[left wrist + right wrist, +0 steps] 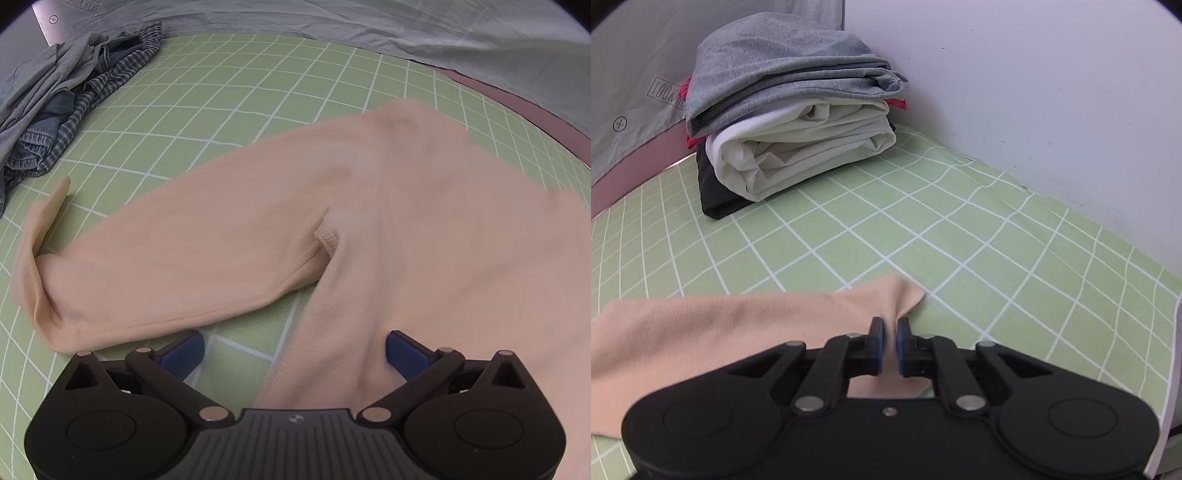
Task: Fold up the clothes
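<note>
At the far left of your left wrist view a crumpled heap of unfolded clothes [55, 107], grey, denim and checked, sat on the green checked sheet [236, 92]. Right of it the peach garment [424, 221] lay spread on the sheet, its sleeve [166, 266] reaching left with the cuff turned up. Your left gripper [295, 350] hung over the garment's side edge with its blue pads [184, 352] spread wide, grasping nothing; the fabric edge ran between them.

In your right wrist view, the peach garment [720, 325] stretched in from the left to a corner on the sheet [997, 258]. Your right gripper [889, 339] was clenched on that corner, fabric pinched between the nearly closed pads [877, 332]. Beyond it, towards the left, a stack of folded clothes [790, 110] stood against the white wall [1052, 74], grey on top, white beneath, black at the bottom.
</note>
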`<state>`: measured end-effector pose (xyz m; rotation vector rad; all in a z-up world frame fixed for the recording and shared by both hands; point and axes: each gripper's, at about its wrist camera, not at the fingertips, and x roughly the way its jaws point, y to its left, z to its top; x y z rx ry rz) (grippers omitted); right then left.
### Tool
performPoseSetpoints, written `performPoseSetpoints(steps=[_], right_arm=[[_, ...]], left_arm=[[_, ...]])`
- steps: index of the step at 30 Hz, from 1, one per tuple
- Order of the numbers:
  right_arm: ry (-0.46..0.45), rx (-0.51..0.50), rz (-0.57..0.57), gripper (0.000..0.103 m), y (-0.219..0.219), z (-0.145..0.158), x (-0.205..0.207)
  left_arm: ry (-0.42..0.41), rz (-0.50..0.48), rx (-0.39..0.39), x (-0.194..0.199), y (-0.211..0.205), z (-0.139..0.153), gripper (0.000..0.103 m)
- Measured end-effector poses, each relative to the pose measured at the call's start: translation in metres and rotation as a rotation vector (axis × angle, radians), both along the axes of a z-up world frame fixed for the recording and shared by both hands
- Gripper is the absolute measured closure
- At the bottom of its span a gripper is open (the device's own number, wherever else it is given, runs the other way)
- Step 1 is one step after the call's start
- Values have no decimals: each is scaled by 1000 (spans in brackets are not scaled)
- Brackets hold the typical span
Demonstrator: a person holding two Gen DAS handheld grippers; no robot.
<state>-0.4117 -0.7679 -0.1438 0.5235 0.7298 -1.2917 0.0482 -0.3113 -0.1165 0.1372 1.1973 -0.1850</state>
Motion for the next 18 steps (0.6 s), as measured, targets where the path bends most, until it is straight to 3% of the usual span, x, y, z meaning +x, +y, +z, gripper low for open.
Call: performPoseSetpoints(steps=[6, 10, 11, 13, 18], right_arm=[[98, -18, -16, 93, 27, 1, -12], [151, -46, 22, 57, 40, 12, -7], [128, -54, 36, 52, 46, 18, -5], [82, -69, 65, 30, 59, 29, 0], [26, -49, 233, 17, 108, 40, 41]], left_arm=[[-1, -12, -22, -4, 3, 2, 0], [-25, -1, -93, -14, 17, 17, 0], [-44, 5, -108, -19, 24, 23, 0], [-77, 25, -123, -28, 41, 33, 0], [-127, 96, -125, -54, 90, 45, 0]])
